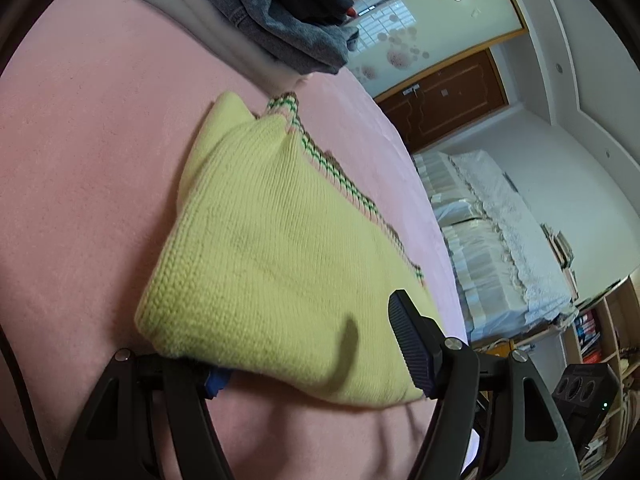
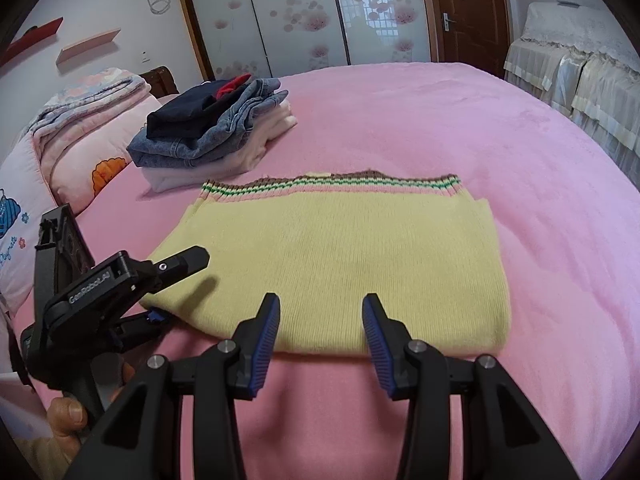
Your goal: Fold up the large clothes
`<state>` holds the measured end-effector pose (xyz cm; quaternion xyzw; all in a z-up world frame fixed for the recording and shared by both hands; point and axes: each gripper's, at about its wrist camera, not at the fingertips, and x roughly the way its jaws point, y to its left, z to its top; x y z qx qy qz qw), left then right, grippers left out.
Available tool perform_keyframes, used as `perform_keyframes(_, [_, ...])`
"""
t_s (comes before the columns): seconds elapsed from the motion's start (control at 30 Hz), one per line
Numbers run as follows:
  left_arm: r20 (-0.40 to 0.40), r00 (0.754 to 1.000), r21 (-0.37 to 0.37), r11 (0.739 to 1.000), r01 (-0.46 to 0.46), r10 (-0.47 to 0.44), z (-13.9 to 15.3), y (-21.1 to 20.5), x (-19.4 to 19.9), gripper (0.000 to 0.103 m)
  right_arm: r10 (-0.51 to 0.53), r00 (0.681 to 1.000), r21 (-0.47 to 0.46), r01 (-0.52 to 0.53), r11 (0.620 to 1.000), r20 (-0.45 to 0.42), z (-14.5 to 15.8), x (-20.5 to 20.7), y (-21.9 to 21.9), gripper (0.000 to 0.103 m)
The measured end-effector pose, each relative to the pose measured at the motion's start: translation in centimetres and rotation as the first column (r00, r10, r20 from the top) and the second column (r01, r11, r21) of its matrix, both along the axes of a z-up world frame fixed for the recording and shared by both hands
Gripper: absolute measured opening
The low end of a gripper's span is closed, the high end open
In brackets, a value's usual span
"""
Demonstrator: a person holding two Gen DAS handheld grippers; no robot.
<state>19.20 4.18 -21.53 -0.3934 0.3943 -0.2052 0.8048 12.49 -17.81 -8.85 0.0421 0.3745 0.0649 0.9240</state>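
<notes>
A folded yellow knit sweater [image 2: 340,260] with a striped pink, green and brown hem lies flat on the pink bed [image 2: 500,140]. It also shows in the left wrist view [image 1: 260,248]. My left gripper [image 2: 176,284] is open, with one finger over the sweater's near left corner and the other under it; in its own view the gripper [image 1: 304,356] straddles that corner. My right gripper [image 2: 320,332] is open and empty, hovering at the sweater's near edge.
A stack of folded clothes [image 2: 212,128], denim and dark items on white, sits at the back left of the bed, also in the left wrist view [image 1: 276,12]. Pillows and a folded quilt [image 2: 80,120] lie at the far left. A covered bed [image 2: 580,72] stands on the right.
</notes>
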Motion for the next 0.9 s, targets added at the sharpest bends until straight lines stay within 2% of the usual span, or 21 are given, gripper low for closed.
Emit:
perform_keyframes(0.03, [-0.005, 1.0, -0.007, 1.0, -0.008, 0.008, 0.1, 0.0, 0.1, 0.067, 0.012, 1.0, -0.014, -0.012, 1.0, 0.008, 0.1, 0.7, 0.5, 0.037])
perform_keyframes(0.1, [-0.005, 1.0, -0.015, 1.0, -0.027, 0.027, 0.5, 0.0, 0.2, 0.066, 0.027, 1.0, -0.029, -0.026, 0.999, 0.012, 0.2, 1.9, 1.3, 0.022])
perform_keyframes(0.2, [0.003, 0.997, -0.008, 0.997, -0.072, 0.072, 1.4, 0.4, -0.2, 0.065, 0.046, 0.999, -0.028, -0.046, 0.999, 0.003, -0.2, 3.4, 2.3, 0.013])
perform_keyframes(0.27, [0.012, 0.995, 0.012, 0.995, -0.095, 0.095, 2.0, 0.5, -0.4, 0.062, 0.059, 0.998, -0.016, -0.06, 0.998, -0.012, -0.7, 4.1, 2.8, 0.011])
perform_keyframes(0.33, [0.023, 0.994, 0.053, 0.993, -0.11, 0.108, 2.7, 0.4, -0.4, 0.039, 0.065, 0.997, -0.024, -0.066, 0.997, -0.042, -1.8, 4.7, 3.2, 0.01])
perform_keyframes(0.37, [0.028, 0.992, 0.095, 0.987, -0.129, 0.127, 3.1, 0.3, -0.4, 0.033, 0.064, 0.996, -0.025, -0.065, 0.998, -0.056, -2.3, 4.8, 3.3, 0.008])
perform_keyframes(0.4, [0.049, 0.992, 0.148, 0.981, -0.126, 0.12, 3.6, -0.2, -0.3, 0.018, 0.06, 0.995, -0.025, -0.063, 0.998, -0.085, -3.2, 5.0, 3.2, 0.008])
perform_keyframes(0.5, [0.083, 0.994, 0.241, 0.966, -0.094, 0.076, 4.8, -1.6, 0.0, 0.012, 0.055, 0.993, 0.018, -0.053, 0.998, -0.106, -4.5, 5.1, 2.7, 0.008])
perform_keyframes(0.7, [0.189, 0.982, 0.318, 0.947, -0.05, -0.012, 8.2, -4.6, -0.5, 0.01, 0.05, 0.992, 0.122, -0.036, 0.992, -0.112, -5.0, 5.1, 1.4, 0.008])
perform_keyframes(0.77, [0.243, 0.966, 0.366, 0.931, -0.008, -0.087, 9.6, -6.7, -1.0, 0.01, 0.048, 0.992, 0.173, -0.027, 0.985, -0.118, -5.2, 5.1, 0.7, 0.008])
perform_keyframes(0.83, [0.288, 0.942, 0.425, 0.904, 0.036, -0.173, 10.8, -8.9, -1.5, 0.009, 0.053, 0.991, 0.239, -0.022, 0.971, -0.124, -5.5, 5.1, -0.1, 0.008])
perform_keyframes(0.9, [0.31, 0.913, 0.502, 0.861, 0.079, -0.265, 11.7, -11.6, -1.9, 0.009, 0.064, 0.989, 0.321, -0.018, 0.947, -0.132, -5.7, 5.1, -1.3, 0.008])
